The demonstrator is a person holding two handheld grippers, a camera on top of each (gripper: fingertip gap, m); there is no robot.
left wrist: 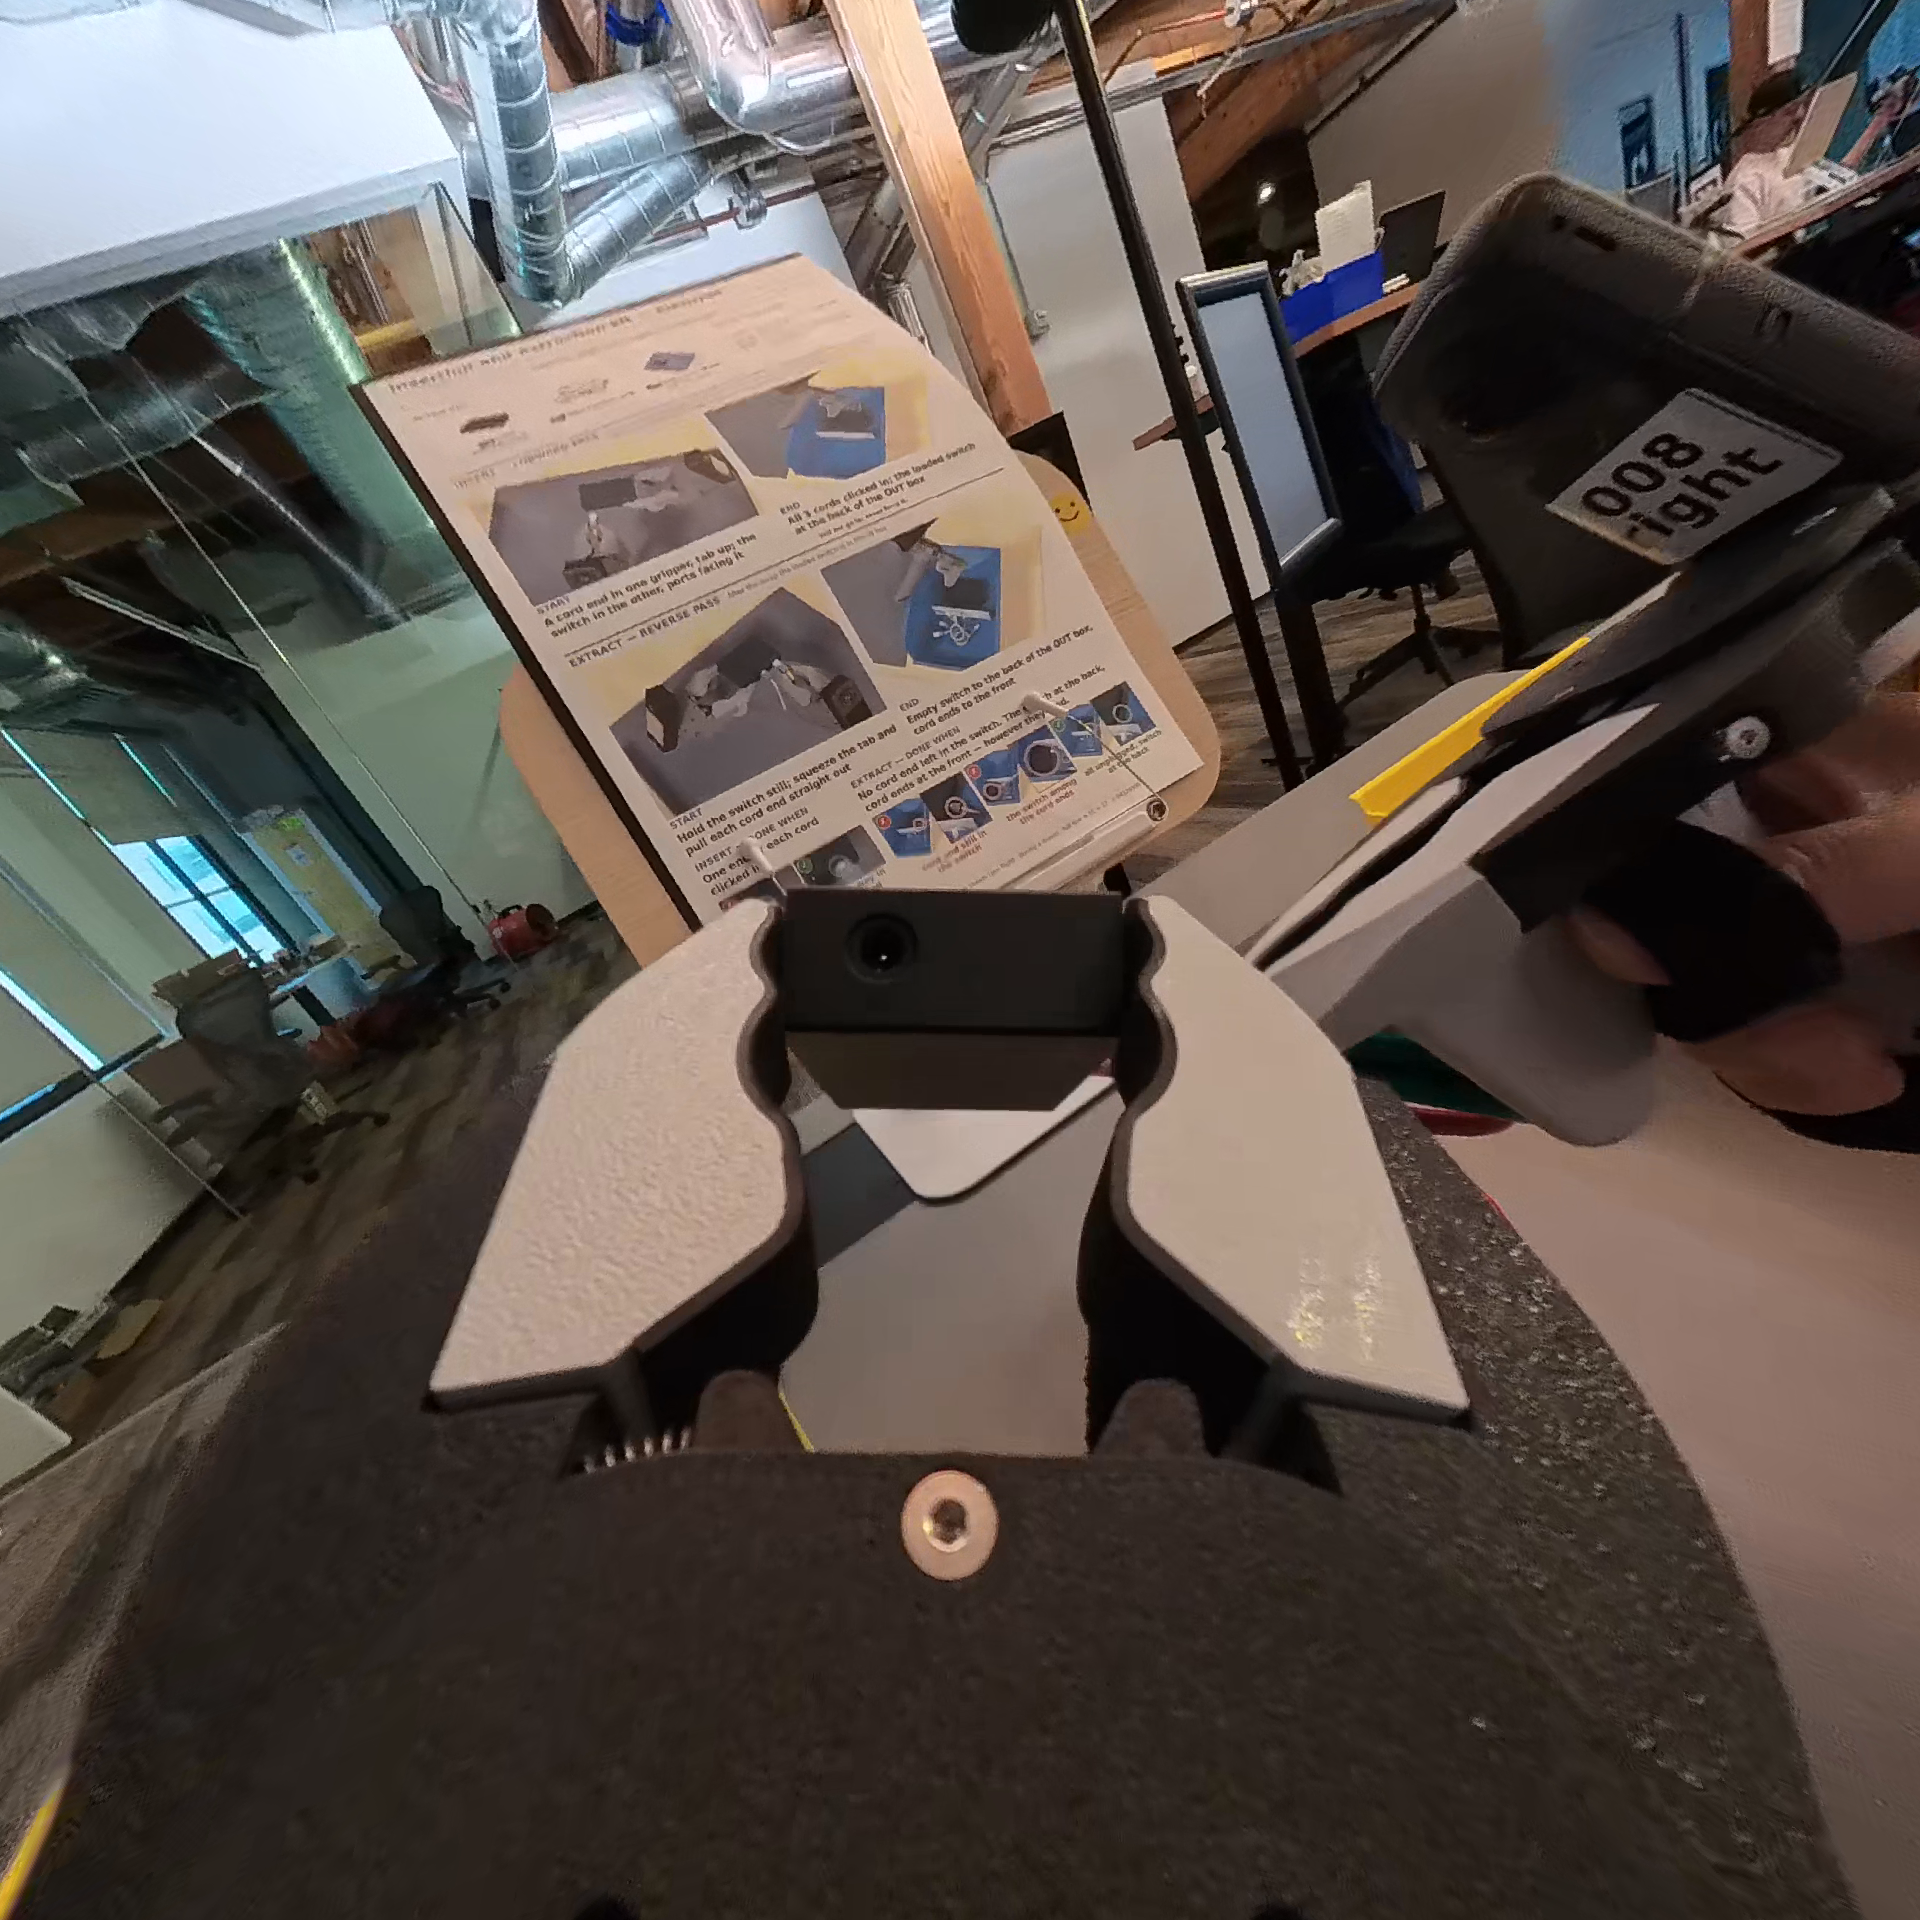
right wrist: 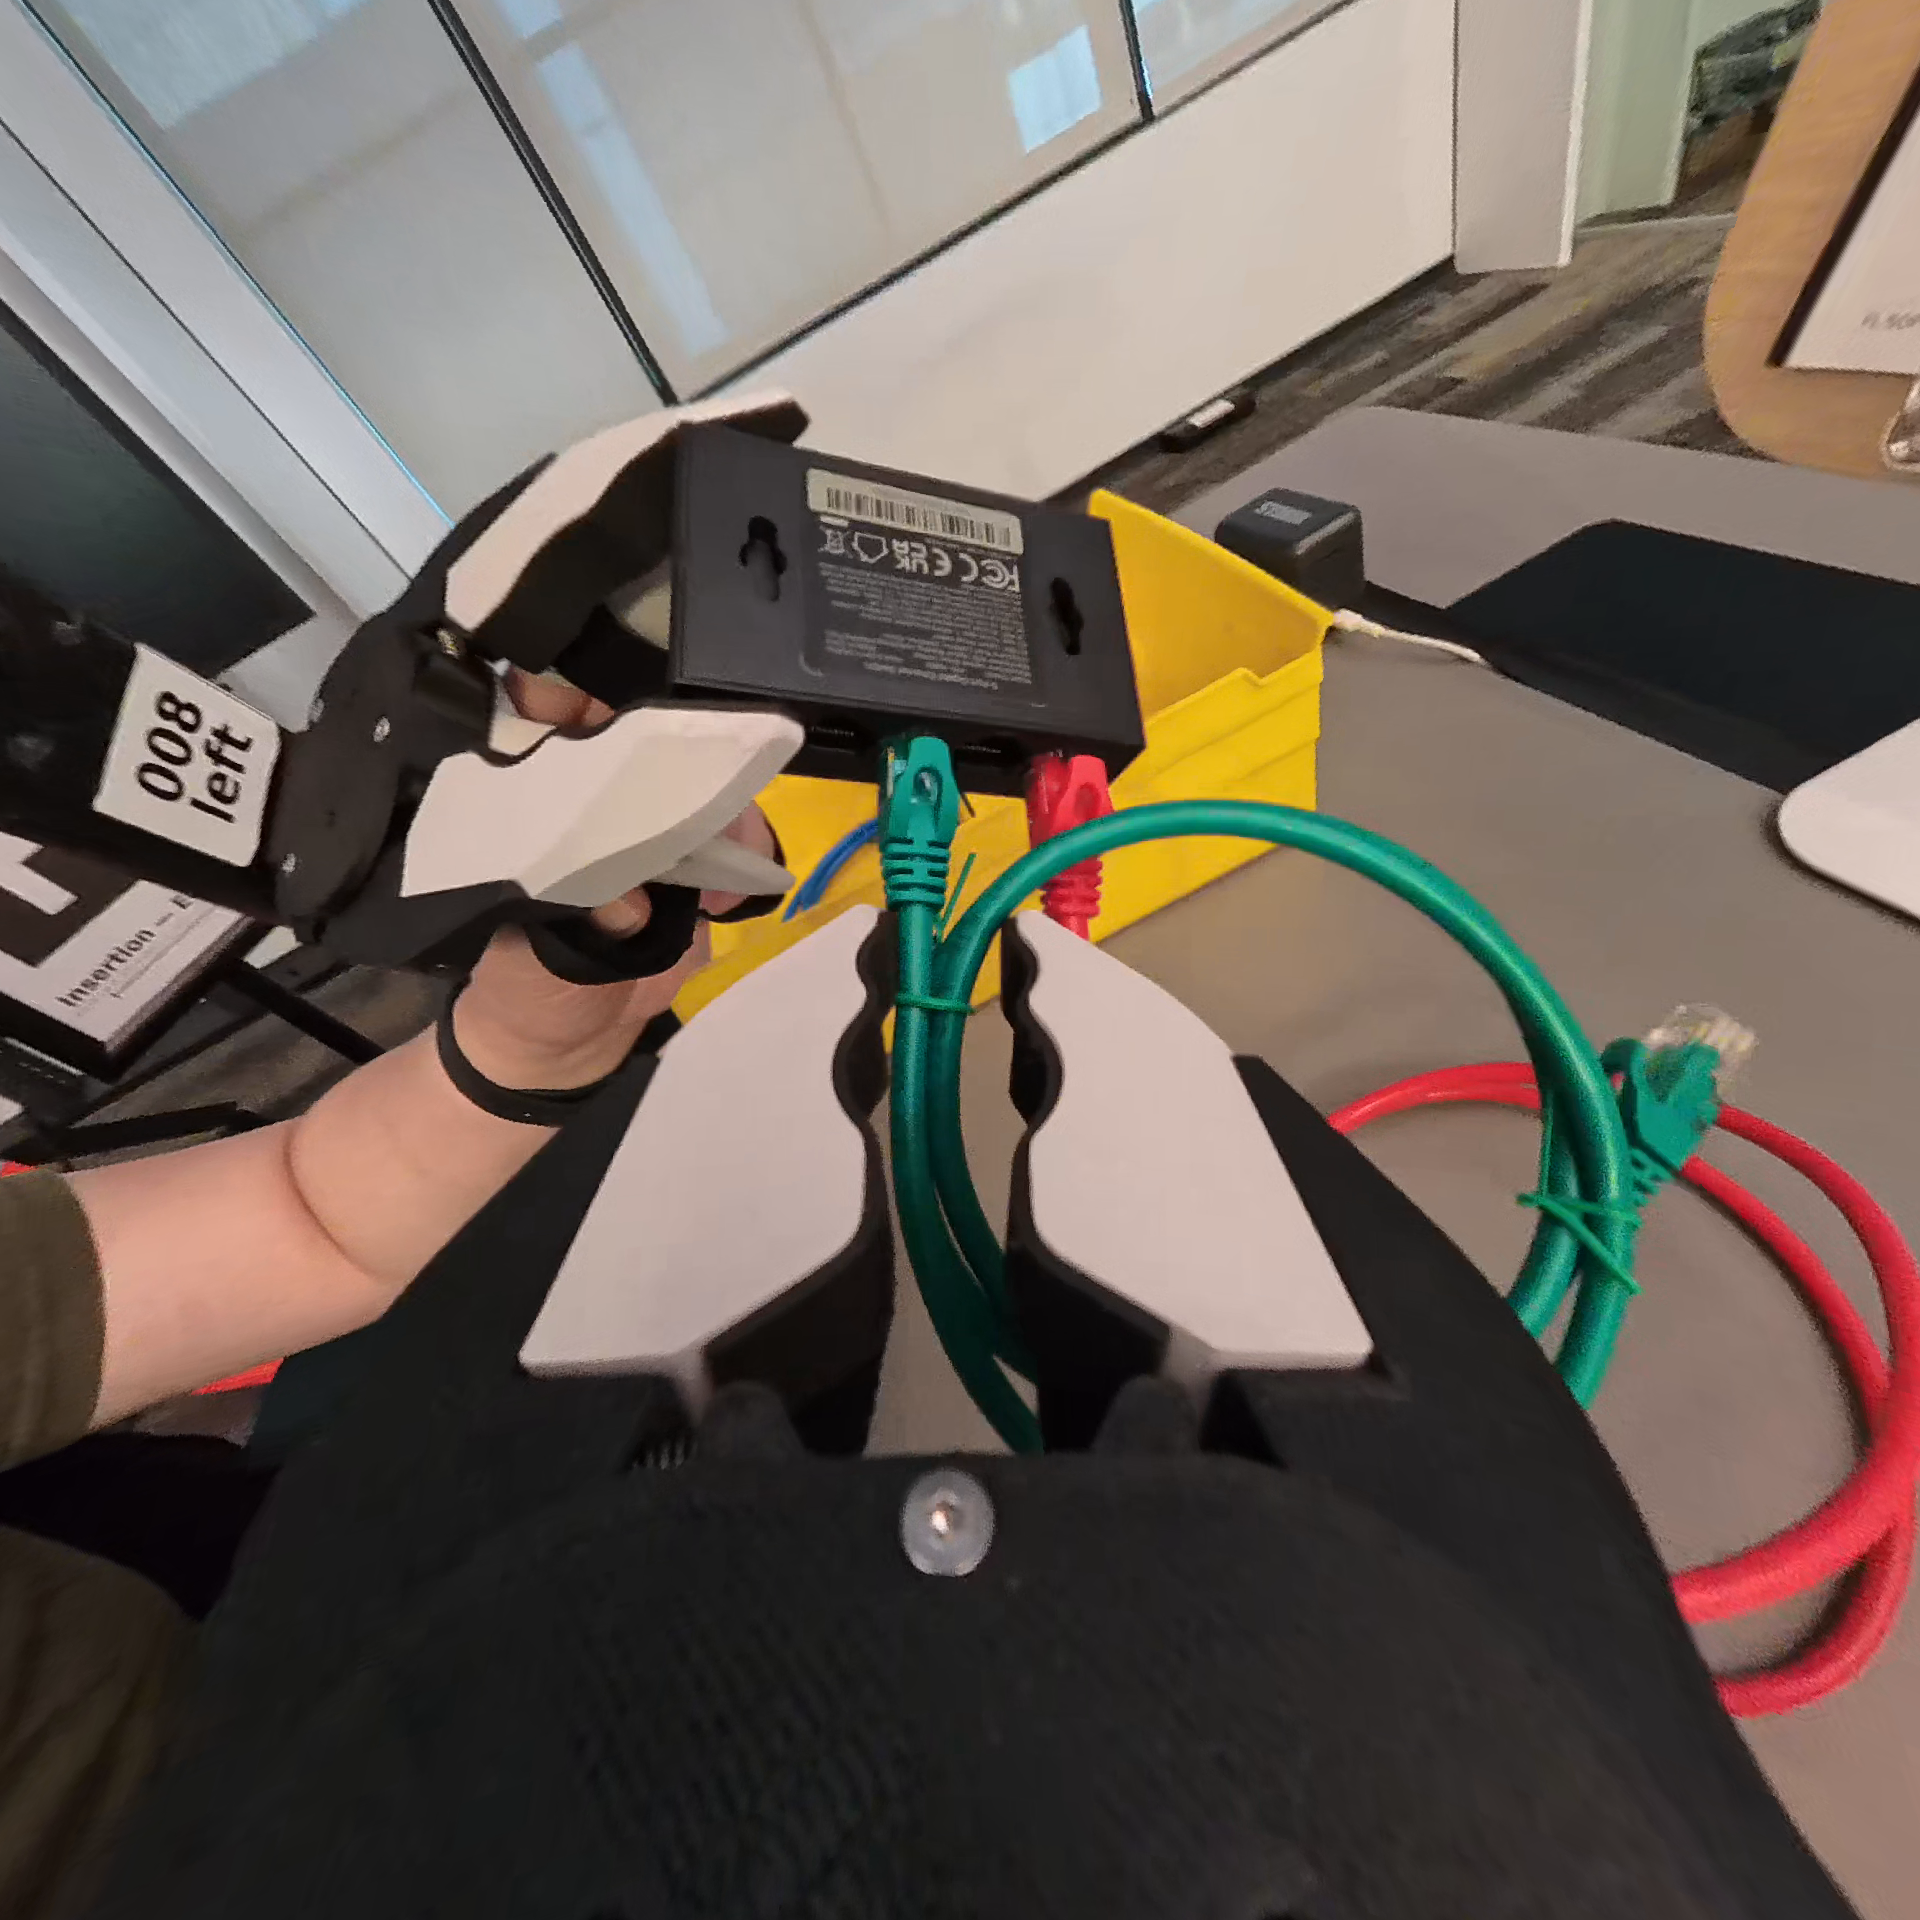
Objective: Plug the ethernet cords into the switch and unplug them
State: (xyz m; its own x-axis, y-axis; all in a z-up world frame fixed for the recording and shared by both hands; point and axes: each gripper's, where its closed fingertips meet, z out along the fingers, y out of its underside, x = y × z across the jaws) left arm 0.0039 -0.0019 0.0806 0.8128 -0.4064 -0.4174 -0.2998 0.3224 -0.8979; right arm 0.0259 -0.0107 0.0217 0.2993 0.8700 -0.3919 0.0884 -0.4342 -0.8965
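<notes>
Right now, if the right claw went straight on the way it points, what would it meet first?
The right claw already straddles the green ethernet cord; straight ahead it would likely meet that cord's green plug, seated in the black switch, though depth is uncertain.

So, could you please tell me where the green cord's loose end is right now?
In the right wrist view it lies at the right, unplugged, on the grey table over the red cord.

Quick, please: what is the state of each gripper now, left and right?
Left gripper: shut on the black switch, held in the air.
Right gripper: open; the green cord runs between its fingers, not pinched.
</notes>
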